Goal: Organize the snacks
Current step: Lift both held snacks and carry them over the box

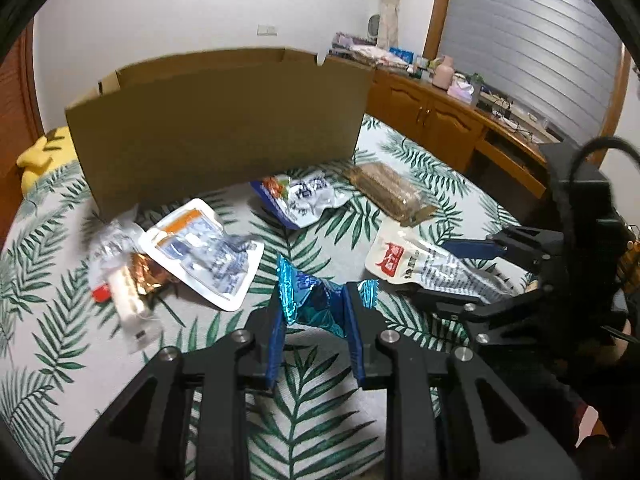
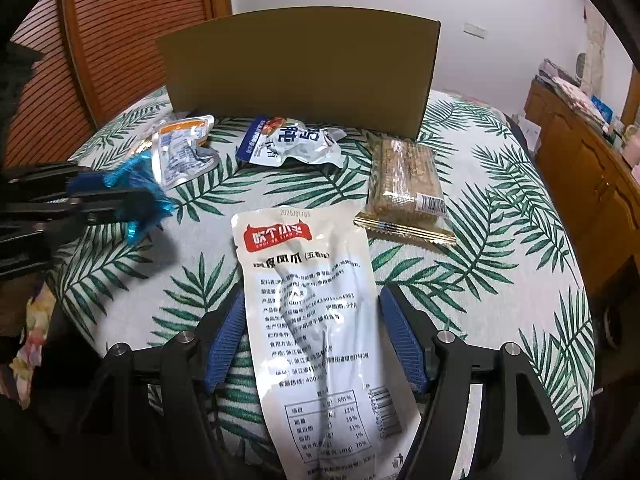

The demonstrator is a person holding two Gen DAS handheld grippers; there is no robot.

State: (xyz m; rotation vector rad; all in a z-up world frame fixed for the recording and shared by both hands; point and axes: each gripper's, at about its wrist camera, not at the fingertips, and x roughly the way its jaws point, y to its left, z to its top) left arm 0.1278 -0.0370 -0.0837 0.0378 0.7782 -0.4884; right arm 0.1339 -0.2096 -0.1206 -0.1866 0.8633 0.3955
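My left gripper [image 1: 314, 304] is shut on a shiny blue snack wrapper [image 1: 310, 300] and holds it above the leaf-print cloth; it also shows in the right wrist view [image 2: 140, 196]. My right gripper [image 2: 312, 300] is open, its blue pads either side of a white pouch with a red label [image 2: 312, 320], which lies between them on the cloth; the same gripper [image 1: 440, 268] and pouch [image 1: 416, 268] show in the left wrist view. A cardboard box [image 1: 216, 120] stands at the back.
On the cloth lie a white-and-blue pouch [image 1: 304, 196], a brown cracker pack [image 1: 390, 192], an orange-and-white packet [image 1: 204, 248] and small wrapped snacks [image 1: 120, 280]. A wooden cabinet [image 1: 448, 124] stands to the right, a slatted door [image 2: 120, 40] to the left.
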